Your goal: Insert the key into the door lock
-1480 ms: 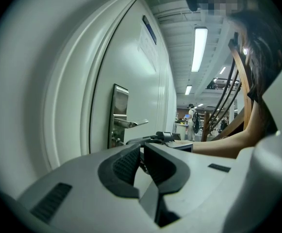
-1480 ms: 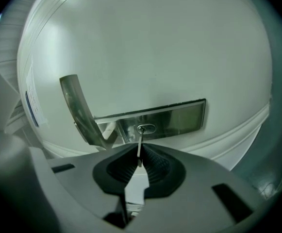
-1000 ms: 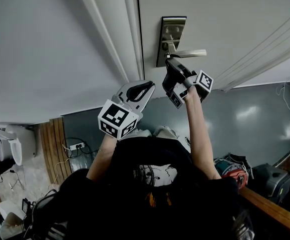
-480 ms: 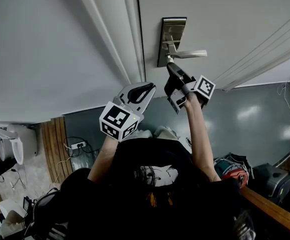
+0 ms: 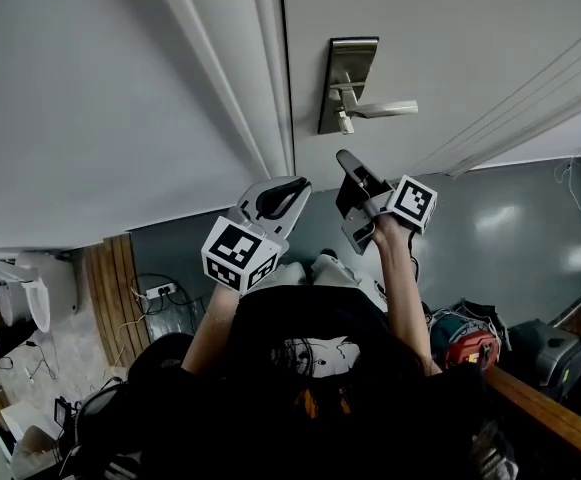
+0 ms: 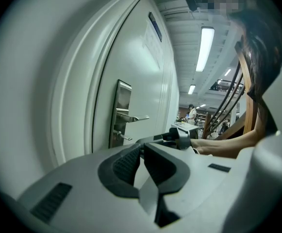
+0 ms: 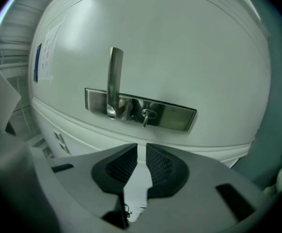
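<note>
Small silver metal key (image 7: 146,115) is seated in the keyhole of the brushed-steel rectangular lock plate (image 7: 172,116) on the white panelled door (image 5: 450,38). Its bow sticks out from the plate, and nothing is touching it. The keyhole sits just beside the root of the silver lever handle (image 5: 382,110), on the end of the plate nearer the person.

Right gripper (image 7: 141,149): grey body, black ribbed pads (image 7: 161,165). The jaws are parted by a narrow slit with nothing between them. It points straight at the lock plate, with the key roughly in line with the slit. In the head view it is clear of the door, its tip below the key with a visible gap to it. The marker cube (image 5: 411,202) sits at the wrist end.

Left gripper (image 5: 300,181): the jaws are pressed together at the tips and hold nothing. It sits to the left of the right gripper, near the door frame (image 5: 260,78) and short of the door. Its own view shows the lock plate from the side, with the key and lever projecting, and the right gripper just past the left gripper's jaw tips.

Both forearms are raised towards the door.
</note>
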### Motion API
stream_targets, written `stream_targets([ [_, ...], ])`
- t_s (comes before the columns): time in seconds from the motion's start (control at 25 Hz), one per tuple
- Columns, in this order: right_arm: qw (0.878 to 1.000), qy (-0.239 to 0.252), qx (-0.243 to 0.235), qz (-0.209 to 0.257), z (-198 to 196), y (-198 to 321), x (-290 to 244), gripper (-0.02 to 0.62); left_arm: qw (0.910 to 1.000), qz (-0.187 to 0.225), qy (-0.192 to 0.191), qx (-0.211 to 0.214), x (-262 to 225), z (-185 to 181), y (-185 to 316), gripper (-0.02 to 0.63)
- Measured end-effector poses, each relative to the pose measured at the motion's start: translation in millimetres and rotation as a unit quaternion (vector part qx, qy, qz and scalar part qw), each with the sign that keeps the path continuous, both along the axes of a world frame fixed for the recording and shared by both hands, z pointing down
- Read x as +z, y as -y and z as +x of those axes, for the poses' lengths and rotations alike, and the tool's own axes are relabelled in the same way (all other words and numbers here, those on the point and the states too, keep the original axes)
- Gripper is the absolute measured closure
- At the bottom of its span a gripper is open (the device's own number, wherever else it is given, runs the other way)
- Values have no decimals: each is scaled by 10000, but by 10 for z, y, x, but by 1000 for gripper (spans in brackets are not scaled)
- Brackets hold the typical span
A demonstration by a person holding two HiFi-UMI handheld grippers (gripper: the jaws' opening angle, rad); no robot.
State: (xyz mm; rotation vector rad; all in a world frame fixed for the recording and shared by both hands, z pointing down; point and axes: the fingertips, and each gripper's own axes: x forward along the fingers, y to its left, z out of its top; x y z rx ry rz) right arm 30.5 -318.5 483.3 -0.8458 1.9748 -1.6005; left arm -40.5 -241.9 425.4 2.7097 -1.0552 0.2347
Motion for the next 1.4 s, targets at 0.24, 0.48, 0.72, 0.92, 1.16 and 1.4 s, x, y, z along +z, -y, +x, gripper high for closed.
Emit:
stream_targets([
  [0.24,9980,-559,-211,211,-247,-263,-50,552,9998,-99,-77,-153,65,-189,-99,577],
  [0.48,9945,-861,-403,431,-503,-534,-161,551,9995,-126,-188,-242,87,-411,-241,577],
  [0.72,9922,-1060,-452,484,-663,-737,-245,552,9991,-117,-313,-261,81,-573,-399,577],
  [0.92,9886,-1268,-511,628,-724,-873,-268,552,9990,-154,-306,-284,161,-636,-488,577],
  [1.16,9860,-1336,-730,687,-856,-1133,-293,552,9985,-222,-335,-360,198,-696,-693,577],
  [1.4,9832,-1471,-818,706,-766,-1338,-304,552,9982,-244,-337,-427,218,-610,-807,577],
])
